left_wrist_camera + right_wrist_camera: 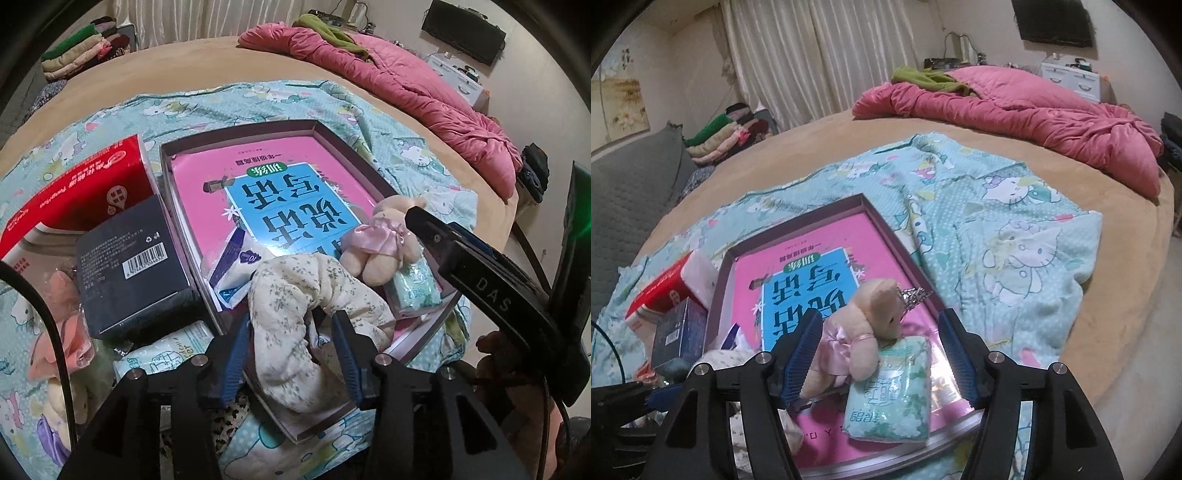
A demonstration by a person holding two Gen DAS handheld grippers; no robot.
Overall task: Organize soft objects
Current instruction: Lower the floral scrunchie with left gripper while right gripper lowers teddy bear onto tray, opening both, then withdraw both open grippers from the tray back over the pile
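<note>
A shallow box tray point(236, 137) with a pink and blue book in it lies on the bed. My left gripper point(291, 350) is open at the tray's near edge, with a cream floral cloth point(295, 295) lying loose between its blue pads. A plush bear in a pink dress point(871, 310) rests on a green tissue pack point(894, 395) in the tray's near right corner. My right gripper point(879, 354) stands open around both without pressing on them. The bear point(384, 240) and the green pack point(413, 291) also show in the left wrist view, beside a white and purple pack point(236, 266).
Left of the tray stand a red tissue box point(74, 192) and a dark box point(129, 266), with a pink cloth point(62, 332) and another tissue pack point(166, 354) nearer. A cartoon-cat blanket point(997, 221) covers the bed. A pink quilt point(1034, 110) and folded clothes point(720, 136) lie farther back.
</note>
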